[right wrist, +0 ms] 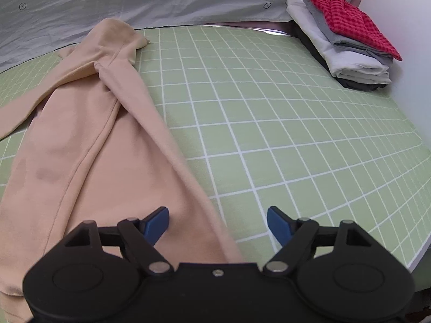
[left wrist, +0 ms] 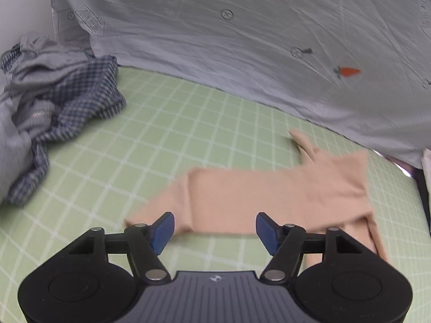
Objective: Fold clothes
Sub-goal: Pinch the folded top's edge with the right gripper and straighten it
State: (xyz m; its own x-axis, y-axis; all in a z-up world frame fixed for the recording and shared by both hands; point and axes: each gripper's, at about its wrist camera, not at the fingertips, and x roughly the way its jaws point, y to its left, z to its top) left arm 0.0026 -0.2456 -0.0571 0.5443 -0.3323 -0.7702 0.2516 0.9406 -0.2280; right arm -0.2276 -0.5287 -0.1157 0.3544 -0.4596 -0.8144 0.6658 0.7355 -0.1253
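Both grippers sit right under my cameras, and each one has its blue pads spread apart with nothing pinched between them. My left gripper (left wrist: 215, 230) hangs over the near edge of the peach top (left wrist: 269, 196), and my right gripper (right wrist: 217, 226) hangs over the same peach top (right wrist: 89, 145) where its long sleeve runs down beside the bare mat.

I see the top lying flat on the green checked mat (right wrist: 269, 134) (the left view is a bit blurry). One sleeve is folded across the body.

Off to the left of the mat is a messy heap of blue checked clothes (left wrist: 54, 107). At the far right corner sits a neat pile of folded clothes (right wrist: 347, 45) with a red checked one on top. Behind it all hangs a pale sheet (left wrist: 242, 40) with a little carrot (left wrist: 347, 71) on it
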